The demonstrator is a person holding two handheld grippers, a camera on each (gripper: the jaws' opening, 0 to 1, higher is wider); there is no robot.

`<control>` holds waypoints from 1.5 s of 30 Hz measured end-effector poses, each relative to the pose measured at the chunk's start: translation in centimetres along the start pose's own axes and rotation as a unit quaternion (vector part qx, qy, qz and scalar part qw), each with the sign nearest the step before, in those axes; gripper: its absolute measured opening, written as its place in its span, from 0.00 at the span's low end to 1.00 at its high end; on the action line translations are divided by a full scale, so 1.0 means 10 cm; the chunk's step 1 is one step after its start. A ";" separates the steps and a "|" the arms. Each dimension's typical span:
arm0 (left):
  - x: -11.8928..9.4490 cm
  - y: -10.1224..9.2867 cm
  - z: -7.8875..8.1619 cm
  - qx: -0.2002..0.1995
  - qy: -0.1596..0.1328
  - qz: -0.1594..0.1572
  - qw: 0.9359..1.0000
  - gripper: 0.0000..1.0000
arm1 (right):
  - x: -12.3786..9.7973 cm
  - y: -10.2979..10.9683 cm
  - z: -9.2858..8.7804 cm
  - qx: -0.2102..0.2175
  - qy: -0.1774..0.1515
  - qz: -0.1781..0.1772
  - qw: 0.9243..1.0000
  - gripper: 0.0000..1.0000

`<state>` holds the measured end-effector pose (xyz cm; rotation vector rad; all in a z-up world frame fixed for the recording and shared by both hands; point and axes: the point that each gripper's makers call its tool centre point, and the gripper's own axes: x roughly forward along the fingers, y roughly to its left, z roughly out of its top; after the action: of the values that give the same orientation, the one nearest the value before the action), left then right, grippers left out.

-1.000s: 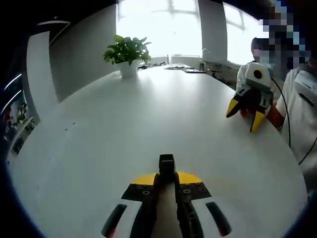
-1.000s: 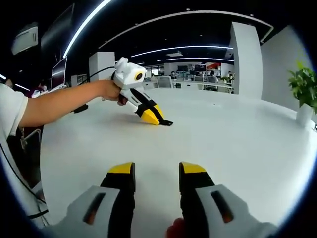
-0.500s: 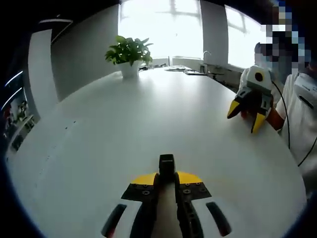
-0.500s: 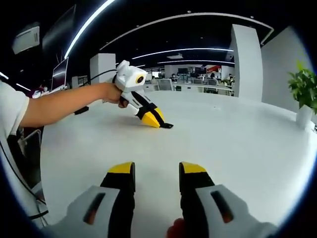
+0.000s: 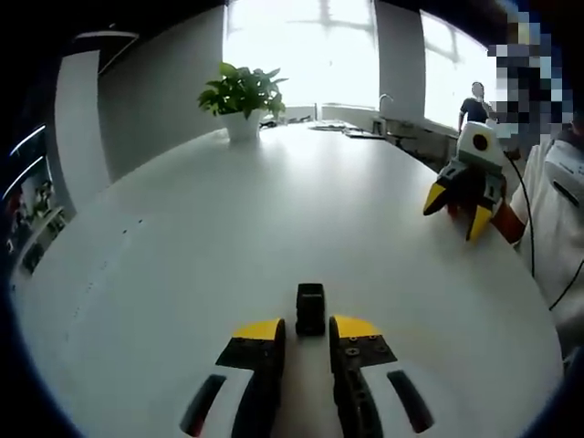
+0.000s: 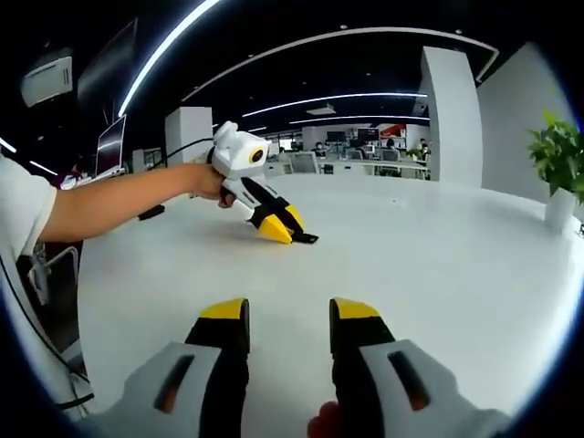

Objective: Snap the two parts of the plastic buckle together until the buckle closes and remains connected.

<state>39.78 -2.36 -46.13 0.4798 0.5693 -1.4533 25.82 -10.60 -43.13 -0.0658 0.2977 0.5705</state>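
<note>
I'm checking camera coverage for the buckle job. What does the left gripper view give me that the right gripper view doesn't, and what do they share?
Left gripper view: bright windows beyond the table's far end.

Right gripper view: a bare forearm holding the left gripper, and long ceiling light strips.

Both: the white table, the green potted plant, the small black plastic buckle piece at the left gripper's open jaws, and the right gripper, also open.

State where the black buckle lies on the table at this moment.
In the left gripper view, the black buckle lies on the white table just beyond the left gripper, level with its open yellow tips.
</note>
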 end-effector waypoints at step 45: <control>-0.19 -0.06 0.18 -0.020 -0.044 0.077 0.996 0.38 | 0.01 0.02 0.00 -0.002 0.001 0.009 1.000 0.35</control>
<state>39.27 -2.06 -43.47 0.4182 0.4800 -1.3073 25.79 -10.35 -43.14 -0.0673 0.2999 0.5896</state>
